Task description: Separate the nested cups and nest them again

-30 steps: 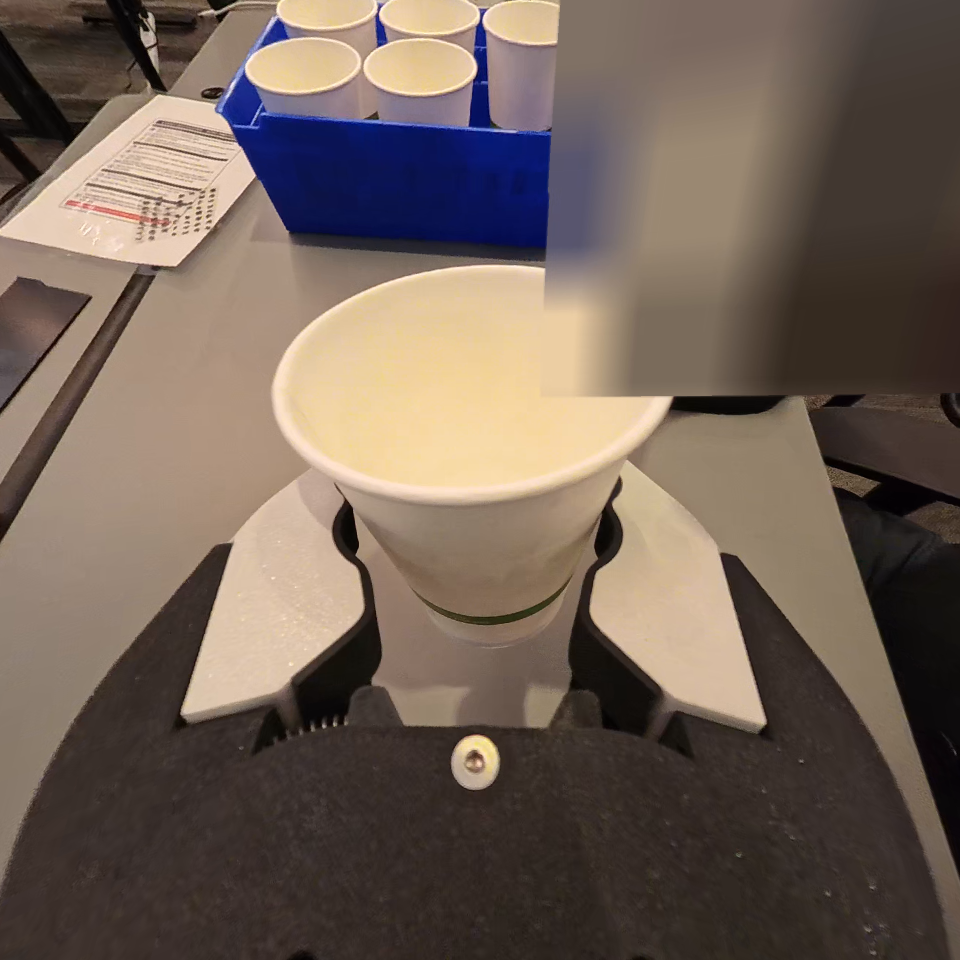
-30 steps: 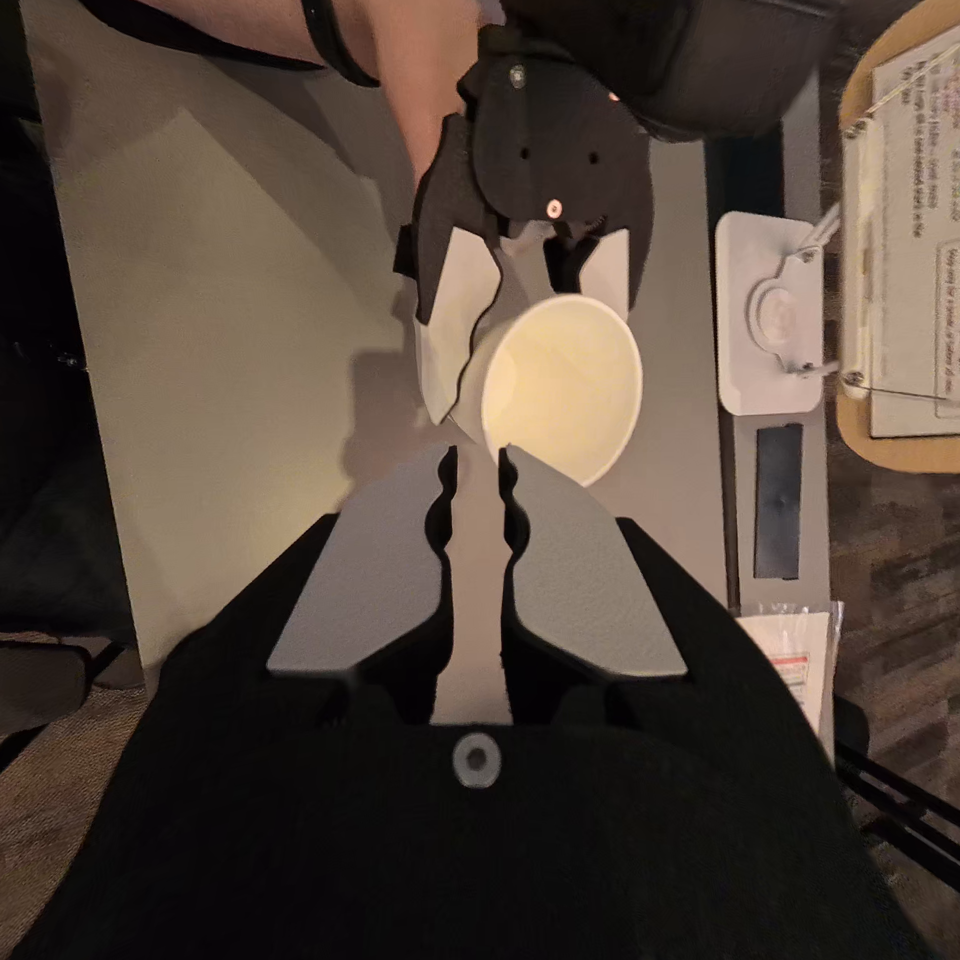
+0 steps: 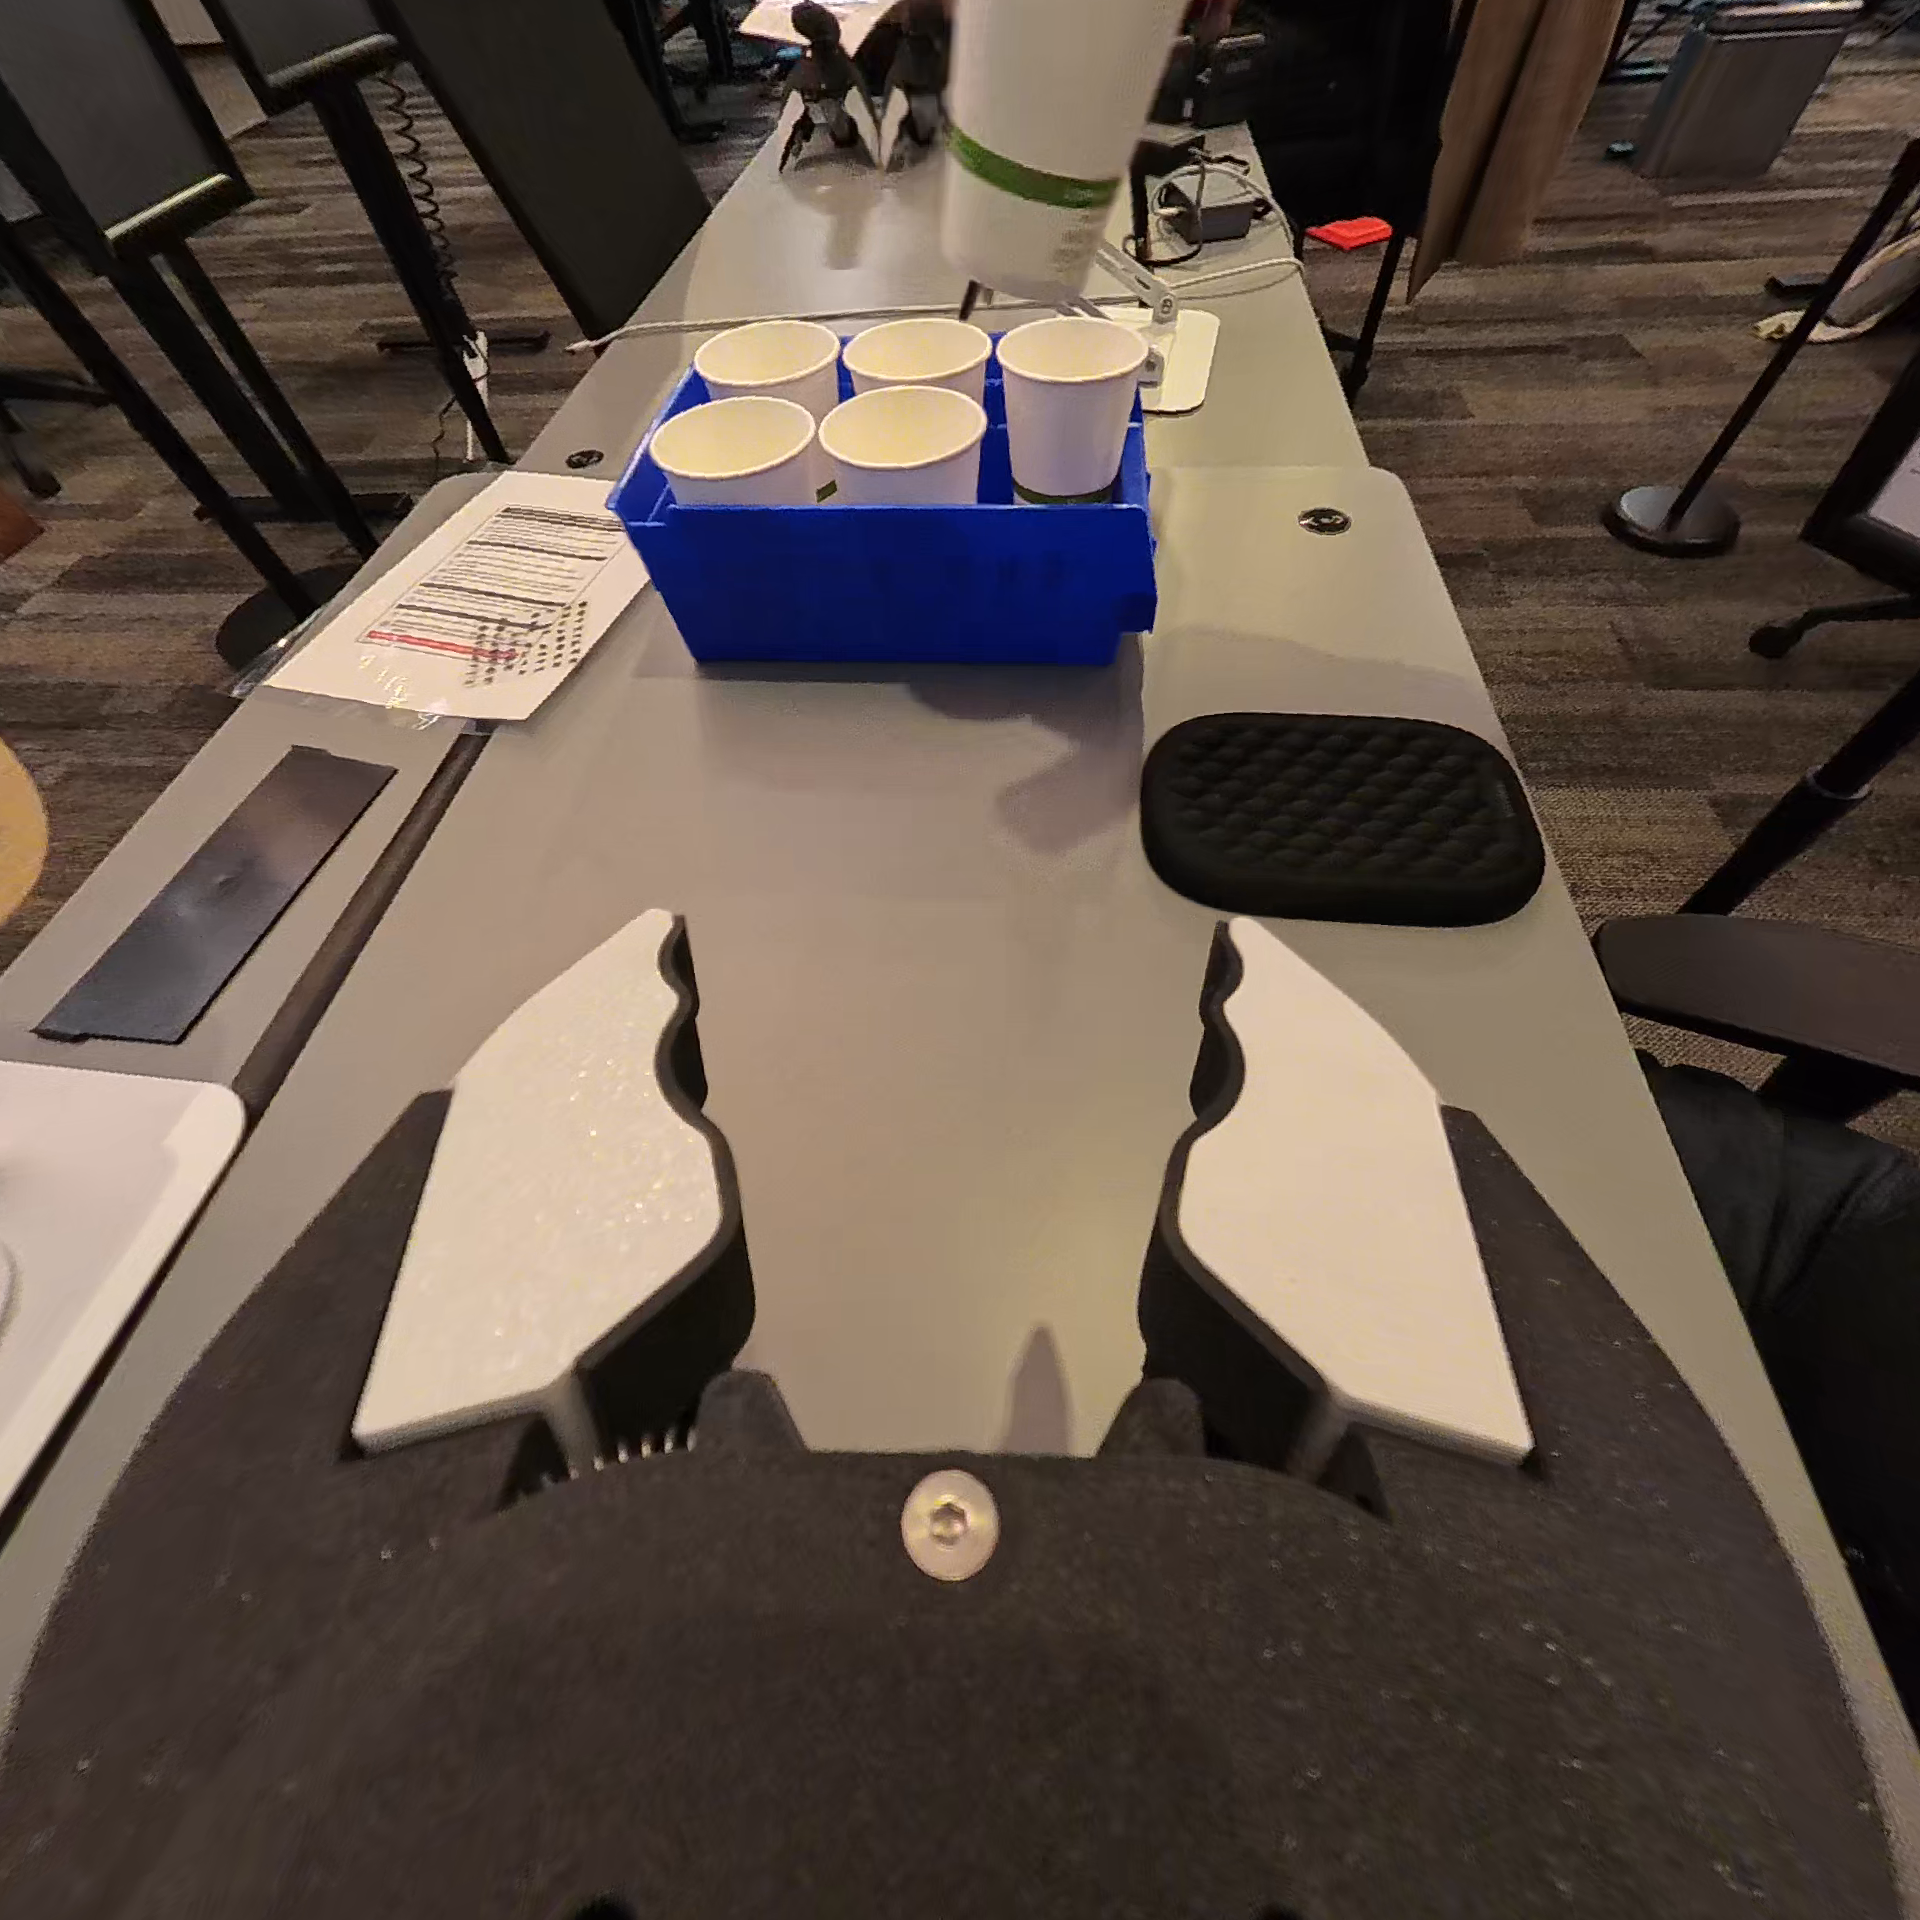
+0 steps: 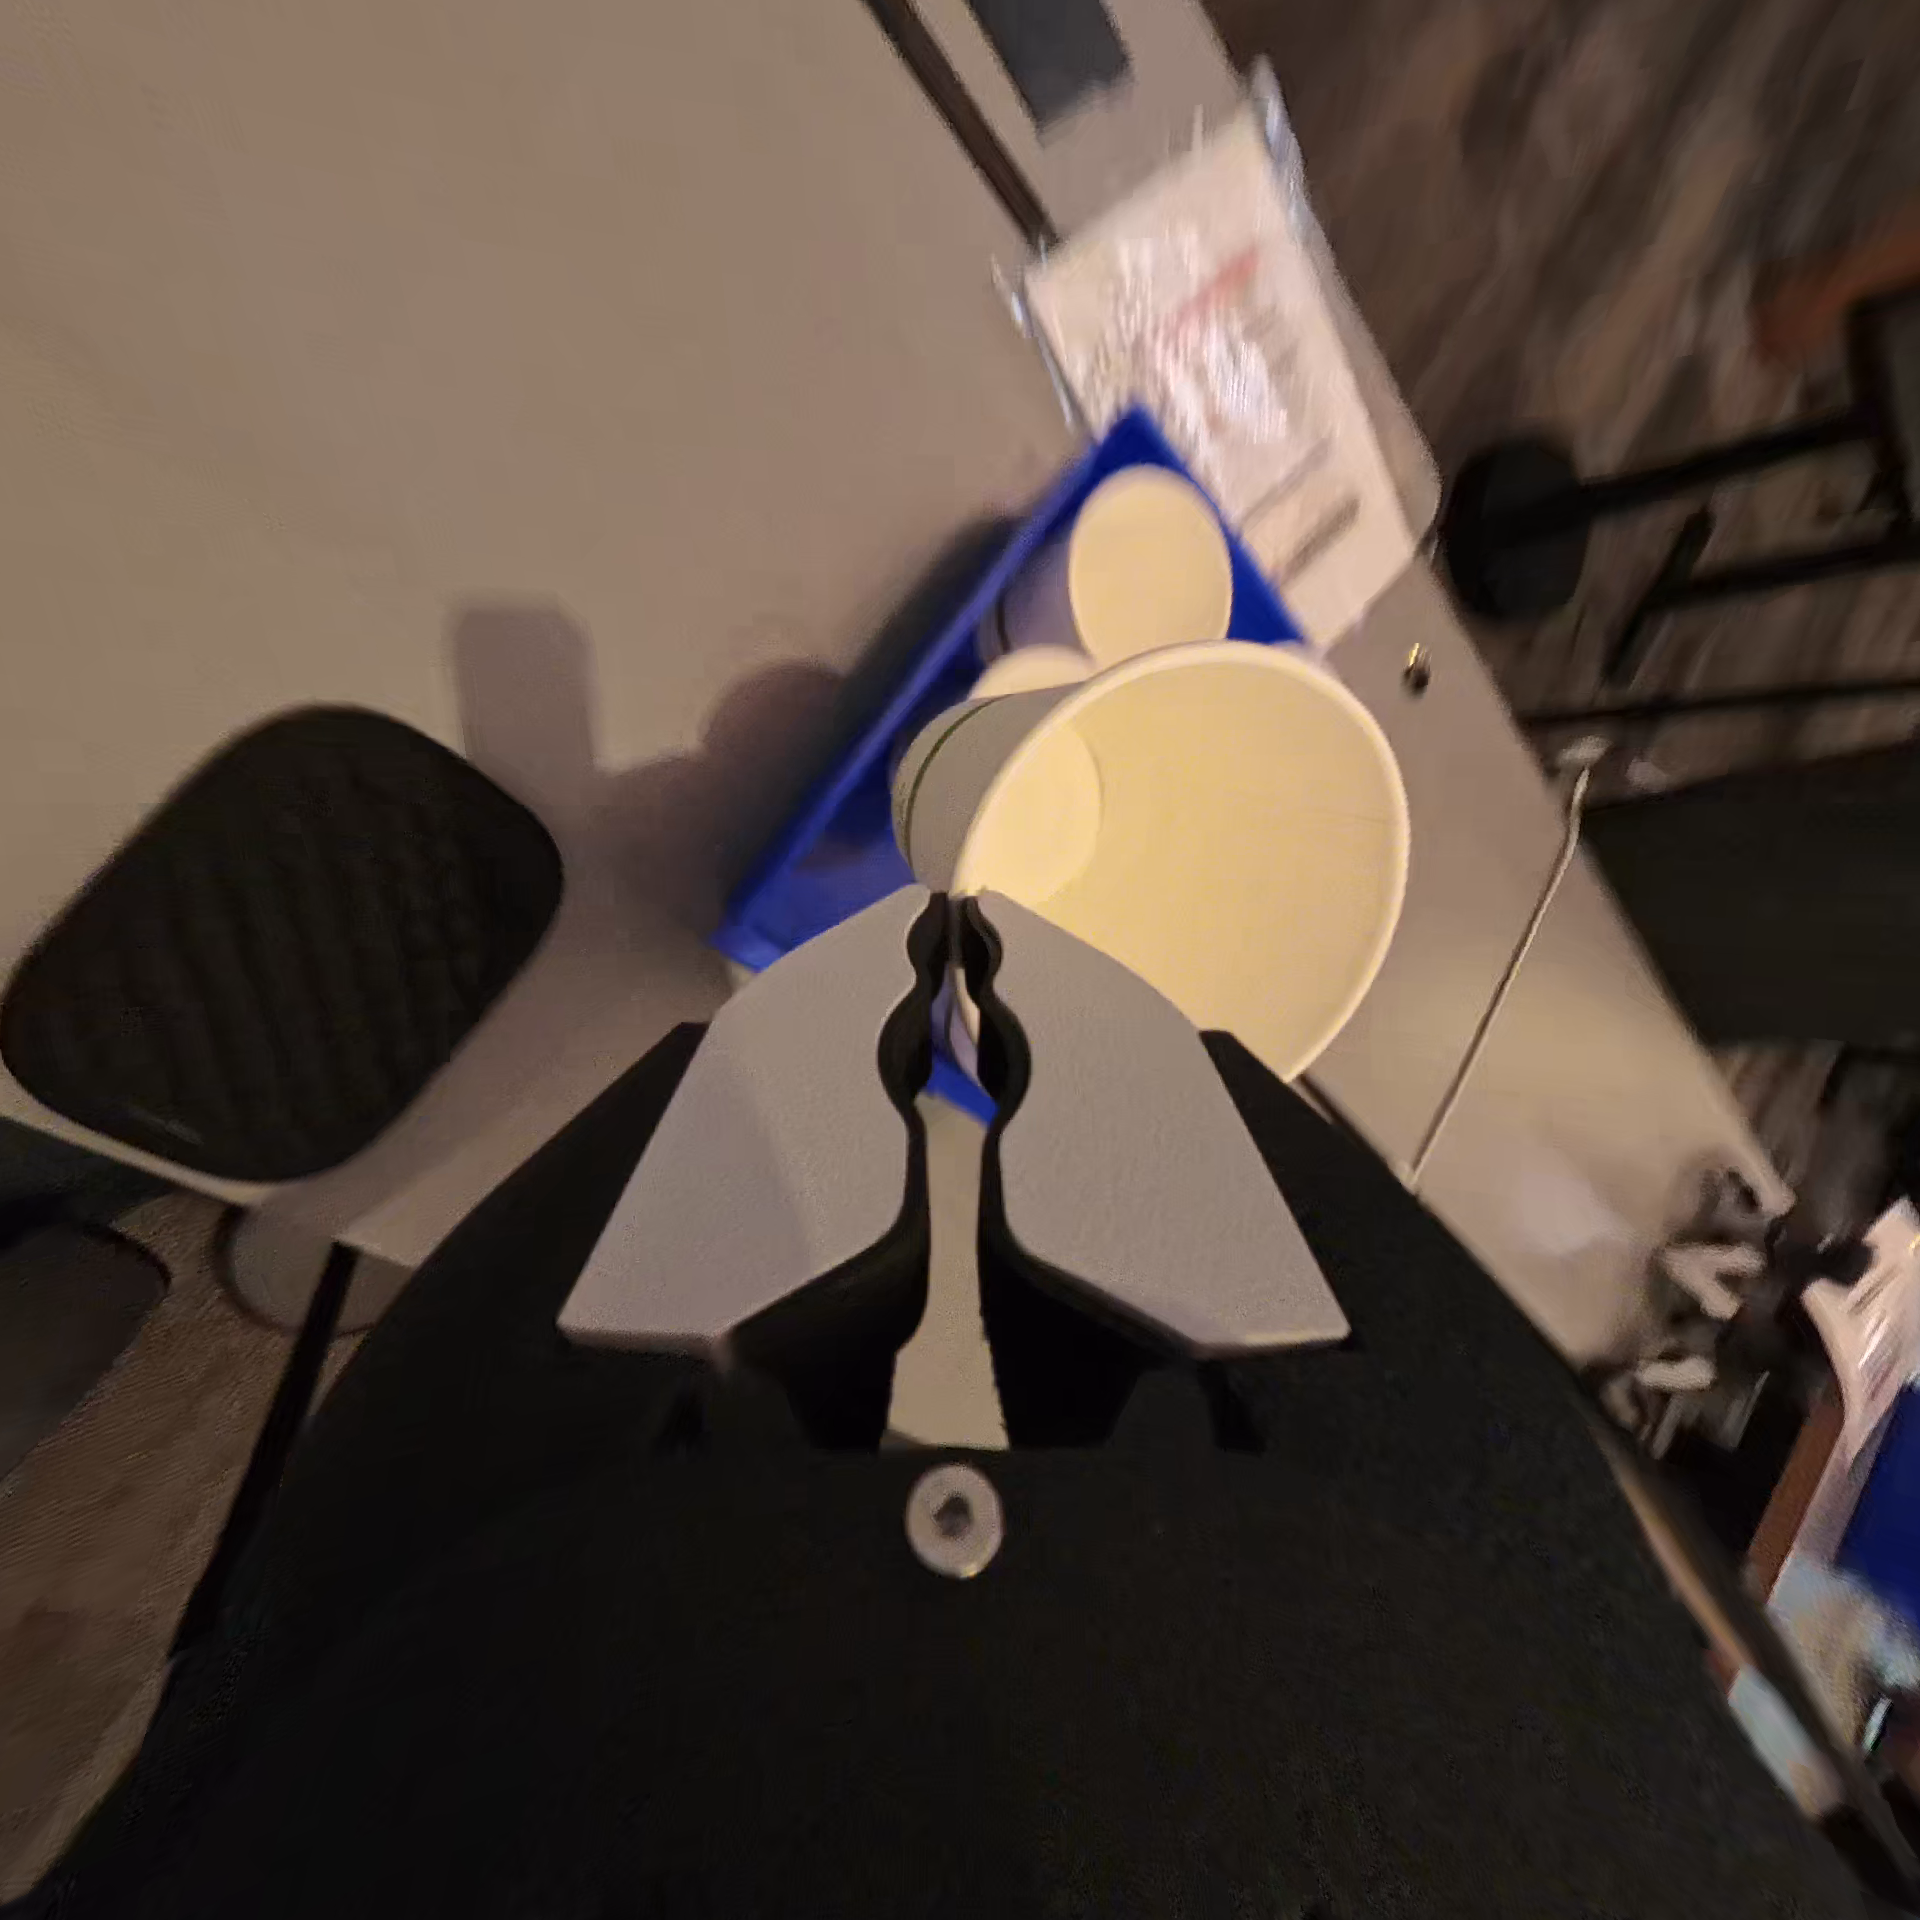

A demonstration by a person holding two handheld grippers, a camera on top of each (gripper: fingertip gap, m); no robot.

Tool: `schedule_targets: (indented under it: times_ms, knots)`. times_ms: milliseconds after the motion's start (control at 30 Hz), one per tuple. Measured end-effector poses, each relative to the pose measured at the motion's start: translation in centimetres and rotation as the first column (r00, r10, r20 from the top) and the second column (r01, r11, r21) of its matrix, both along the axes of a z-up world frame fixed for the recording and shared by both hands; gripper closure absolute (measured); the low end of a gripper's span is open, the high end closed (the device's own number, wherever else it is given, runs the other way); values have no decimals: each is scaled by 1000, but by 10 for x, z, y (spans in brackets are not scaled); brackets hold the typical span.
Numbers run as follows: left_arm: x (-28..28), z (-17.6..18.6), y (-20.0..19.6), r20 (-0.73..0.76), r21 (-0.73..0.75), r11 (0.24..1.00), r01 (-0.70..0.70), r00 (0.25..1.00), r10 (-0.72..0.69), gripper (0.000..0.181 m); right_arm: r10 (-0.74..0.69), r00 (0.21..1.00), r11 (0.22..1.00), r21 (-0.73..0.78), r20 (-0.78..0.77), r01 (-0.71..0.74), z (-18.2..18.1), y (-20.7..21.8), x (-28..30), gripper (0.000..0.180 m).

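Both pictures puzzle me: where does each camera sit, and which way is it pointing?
Left wrist view: rides on the left gripper, looking forward along the grey table toward the blue bin of cups; its two open fingers frame the bottom.
Right wrist view: rides on the right gripper, tilted steeply down over the table; its fingers pinch the rim of a paper cup.
Shared: the held cup, the bin, the black pad, the printed sheet.

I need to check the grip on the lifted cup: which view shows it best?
The right wrist view: the right tongs pinch the lifted cup at its rim, its empty inside facing the camera. The left wrist view shows only its lower wall and green band above the blue bin, grip out of frame.
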State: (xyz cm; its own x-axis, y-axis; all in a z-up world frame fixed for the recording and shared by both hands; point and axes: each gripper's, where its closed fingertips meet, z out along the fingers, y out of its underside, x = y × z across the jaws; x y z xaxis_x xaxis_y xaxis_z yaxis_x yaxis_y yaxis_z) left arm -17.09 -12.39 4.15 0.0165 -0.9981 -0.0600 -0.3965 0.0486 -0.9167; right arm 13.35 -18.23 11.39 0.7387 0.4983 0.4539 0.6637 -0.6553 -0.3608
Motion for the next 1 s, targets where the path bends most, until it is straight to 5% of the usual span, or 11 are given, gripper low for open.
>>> schedule_targets:
  times_ms: [133, 467, 1000]
  knots:
    - [-2, 2, 5, 13, -7, 1000, -14, 1000, 14, 91, -79, 997, 994, -77, 7, 79, -38, -22, 45, 178]
    - [-2, -2, 8, -1, -4, 1000, -17, 1000, 17, 92, -64, 997, 989, -136, -39, 58, -113, -19, 50, 178]
    - [-1, -6, 6, -13, 3, 1000, -5, 1000, 5, 95, -53, 999, 972, -228, 7, 53, -172, -14, 56, 177]
